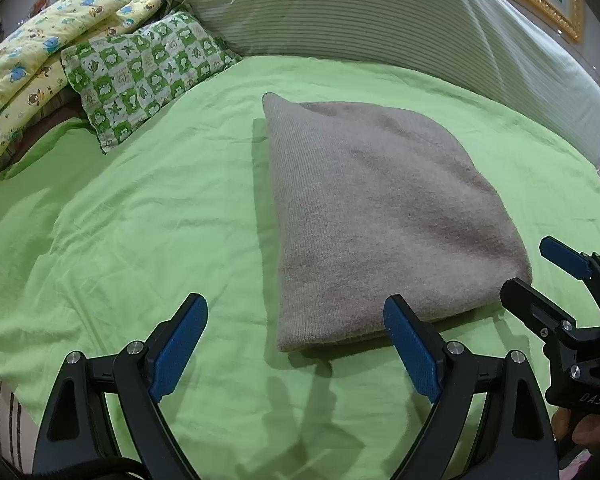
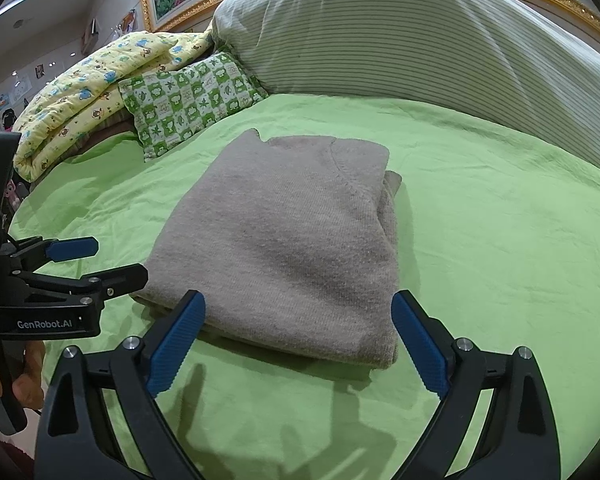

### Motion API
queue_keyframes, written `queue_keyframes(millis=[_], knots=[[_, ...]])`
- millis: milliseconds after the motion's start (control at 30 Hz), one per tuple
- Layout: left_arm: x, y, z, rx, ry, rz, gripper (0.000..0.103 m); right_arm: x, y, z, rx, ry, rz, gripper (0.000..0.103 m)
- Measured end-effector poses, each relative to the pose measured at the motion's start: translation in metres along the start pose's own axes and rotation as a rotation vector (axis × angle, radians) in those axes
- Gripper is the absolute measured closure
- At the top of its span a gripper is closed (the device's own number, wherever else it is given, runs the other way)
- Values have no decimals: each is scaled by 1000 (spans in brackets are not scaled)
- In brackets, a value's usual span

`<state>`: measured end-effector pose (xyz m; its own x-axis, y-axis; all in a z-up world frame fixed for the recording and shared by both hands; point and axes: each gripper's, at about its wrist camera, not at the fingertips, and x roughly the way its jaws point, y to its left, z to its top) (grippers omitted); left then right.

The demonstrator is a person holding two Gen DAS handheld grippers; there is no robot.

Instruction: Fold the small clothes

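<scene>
A grey-brown knit sweater lies folded into a thick rectangle on the green bedsheet; in the right wrist view the sweater shows its neckline at the far end. My left gripper stands open just short of the sweater's near left corner, nothing between its blue pads. Open too, my right gripper spans the sweater's near edge without holding it. Each gripper shows in the other's view: the right gripper at the right edge, the left gripper at the left edge.
A green checked pillow and a yellow cartoon-print quilt lie at the far left. A large striped bolster runs along the headboard behind the sweater. A hand holds the left gripper's handle. Bare green sheet lies left and right of the sweater.
</scene>
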<state>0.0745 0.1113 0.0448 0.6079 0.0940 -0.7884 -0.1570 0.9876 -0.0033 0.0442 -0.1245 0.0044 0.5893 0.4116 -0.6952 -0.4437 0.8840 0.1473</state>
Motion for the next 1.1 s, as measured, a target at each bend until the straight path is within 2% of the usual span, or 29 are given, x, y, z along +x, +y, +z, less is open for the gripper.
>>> queue_keyframes(millis=[633,1100], knots=[[5,0,3,28,21,-25,13,1,-7,3,16,5,-8,8],[6,2,6,42,26,-15,13,0,-13,9,32,0,1,8]])
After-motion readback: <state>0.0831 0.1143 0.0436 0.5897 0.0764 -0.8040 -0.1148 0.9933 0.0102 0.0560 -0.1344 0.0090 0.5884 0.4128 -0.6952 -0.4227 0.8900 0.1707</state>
